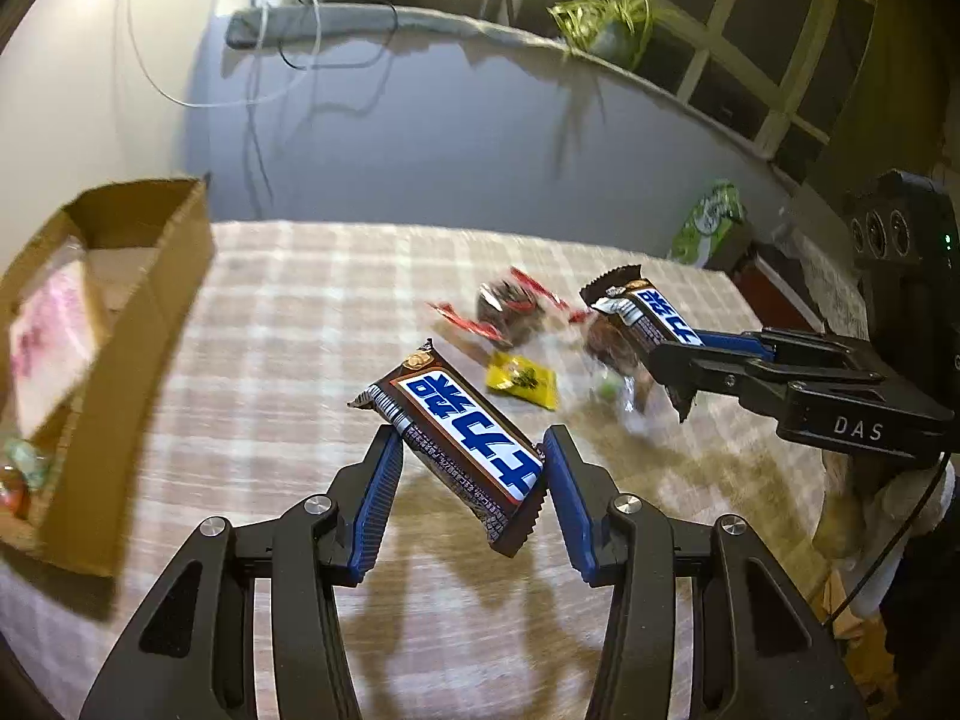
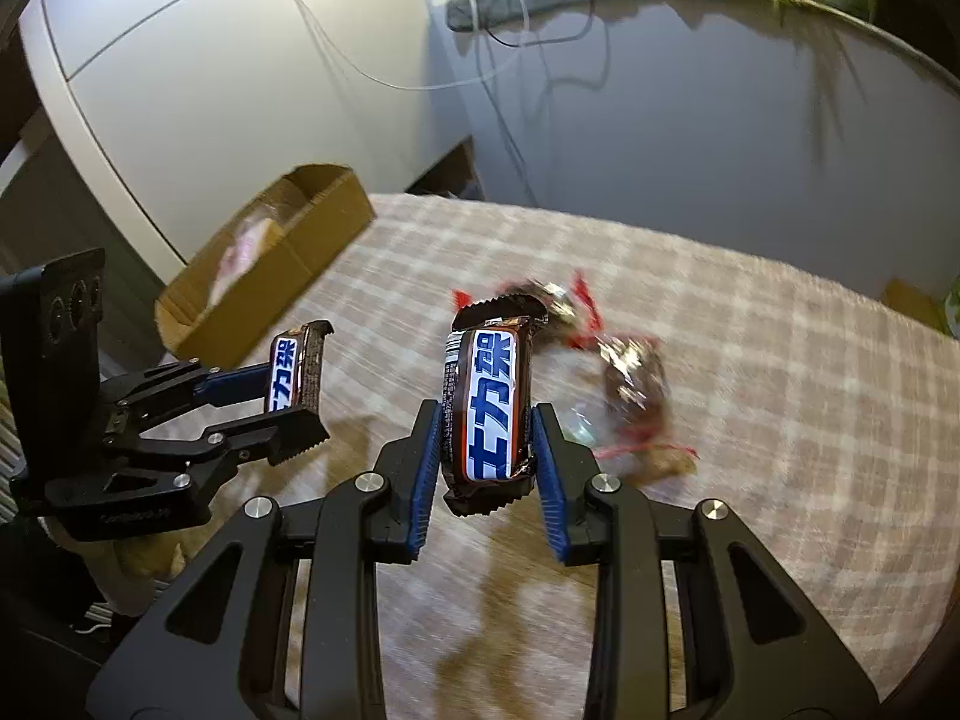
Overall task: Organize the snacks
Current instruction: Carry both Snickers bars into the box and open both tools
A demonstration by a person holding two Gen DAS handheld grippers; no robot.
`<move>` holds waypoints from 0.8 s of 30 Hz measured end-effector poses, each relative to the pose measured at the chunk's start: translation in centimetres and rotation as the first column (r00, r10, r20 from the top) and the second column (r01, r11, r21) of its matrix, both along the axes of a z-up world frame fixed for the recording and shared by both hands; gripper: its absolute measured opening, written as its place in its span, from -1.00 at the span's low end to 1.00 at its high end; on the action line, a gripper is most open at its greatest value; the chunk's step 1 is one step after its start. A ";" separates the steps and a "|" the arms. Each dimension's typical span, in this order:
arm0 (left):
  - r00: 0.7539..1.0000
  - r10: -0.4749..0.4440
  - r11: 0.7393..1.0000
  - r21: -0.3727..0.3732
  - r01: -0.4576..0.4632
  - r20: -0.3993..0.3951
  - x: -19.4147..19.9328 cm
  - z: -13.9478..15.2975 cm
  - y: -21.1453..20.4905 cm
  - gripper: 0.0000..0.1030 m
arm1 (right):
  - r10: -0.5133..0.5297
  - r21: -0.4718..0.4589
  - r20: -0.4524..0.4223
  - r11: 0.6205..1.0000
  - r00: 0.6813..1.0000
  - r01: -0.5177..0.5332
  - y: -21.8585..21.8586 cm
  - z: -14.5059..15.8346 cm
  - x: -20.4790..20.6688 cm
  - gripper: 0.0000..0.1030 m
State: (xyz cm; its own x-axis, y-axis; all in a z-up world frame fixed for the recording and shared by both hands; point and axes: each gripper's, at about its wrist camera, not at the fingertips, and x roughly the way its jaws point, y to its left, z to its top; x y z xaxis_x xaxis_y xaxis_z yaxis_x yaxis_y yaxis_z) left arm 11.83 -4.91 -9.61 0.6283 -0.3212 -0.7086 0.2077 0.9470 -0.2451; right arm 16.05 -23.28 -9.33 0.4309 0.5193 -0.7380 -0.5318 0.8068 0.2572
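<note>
My left gripper [image 1: 471, 453] is shut on a brown chocolate bar [image 1: 456, 438] with a blue and white label, held slantwise above the checked tablecloth. My right gripper [image 2: 486, 432] is shut on a second, like bar [image 2: 487, 402], held upright between its blue pads. Each view shows the other gripper with its bar: the right one [image 1: 678, 354] at the right edge, the left one [image 2: 294, 396] at the left. An open cardboard box [image 1: 120, 360] with some snacks inside stands at the table's left; it shows in the right wrist view too [image 2: 282, 258].
Loose snacks lie mid-table: red-wrapped dark candies [image 1: 507, 309], a yellow packet [image 1: 522, 381] and a clear-wrapped brown sweet [image 2: 636, 390]. A green bag [image 1: 711, 228] stands at the far right. Cables hang down the wall behind, below a sill with a plant [image 1: 612, 18].
</note>
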 end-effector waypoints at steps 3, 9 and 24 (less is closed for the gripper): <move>0.999 0.023 1.000 -0.006 -0.023 0.022 -0.5 0.7 1.6 -0.08 | 0.021 0.007 0.016 1.000 1.000 -0.021 1.5 1.0 -0.2 -0.40; 0.995 0.081 0.997 -0.016 -0.080 0.052 -1.1 1.6 4.8 -0.08 | 0.061 0.016 0.043 0.998 0.997 -0.061 4.8 2.4 0.0 -0.40; 0.968 0.237 0.971 -0.037 -0.234 0.083 -2.0 2.4 13.6 -0.08 | 0.176 -0.004 0.075 0.984 0.982 -0.176 15.2 3.8 1.6 -0.40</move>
State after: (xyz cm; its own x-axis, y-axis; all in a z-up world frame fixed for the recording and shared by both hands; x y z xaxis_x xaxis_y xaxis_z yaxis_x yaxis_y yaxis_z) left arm 9.86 8.67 -7.24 0.7467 -0.1750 -0.6417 0.0011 0.9651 -0.2620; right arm 17.68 -8.04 -5.54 0.3866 0.5935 -0.7059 -0.6834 0.6983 0.2129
